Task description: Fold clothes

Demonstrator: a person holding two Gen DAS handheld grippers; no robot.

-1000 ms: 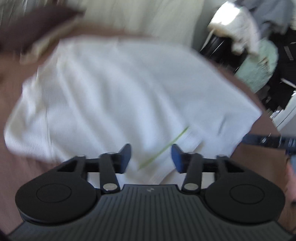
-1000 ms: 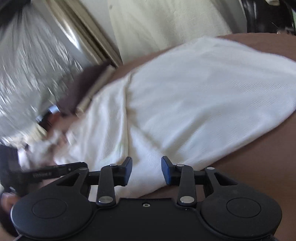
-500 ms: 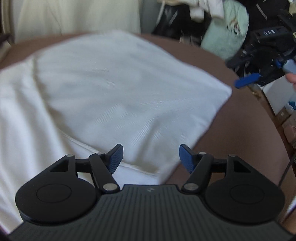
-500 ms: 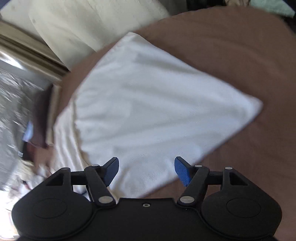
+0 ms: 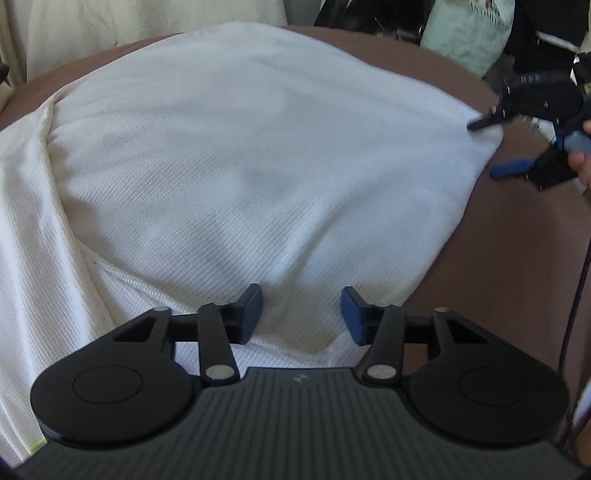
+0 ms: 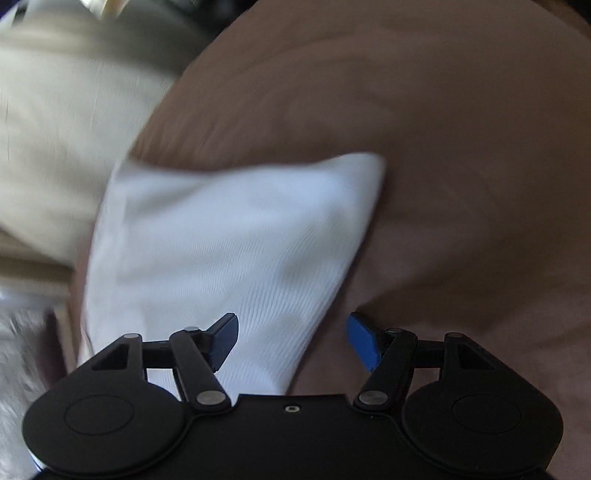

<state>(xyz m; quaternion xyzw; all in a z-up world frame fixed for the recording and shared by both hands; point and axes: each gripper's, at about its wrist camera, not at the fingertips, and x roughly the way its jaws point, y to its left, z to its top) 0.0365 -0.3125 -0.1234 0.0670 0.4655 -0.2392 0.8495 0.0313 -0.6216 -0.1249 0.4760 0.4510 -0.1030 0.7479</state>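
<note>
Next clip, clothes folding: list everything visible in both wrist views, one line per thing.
White garment: one, white waffle knit, spread on the brown surface.
Brown surface: one, brown, under the garment.
Cream fabric: one, cream, behind the surface.
Clutter pile: pale green and dark items, far right, too blurred to count.
Left hand-held gripper: one, black with blue pads, jaws closing over the garment's near edge, not pressing it.
Right hand-held gripper: one, same colours, open at the garment's corner.
</note>
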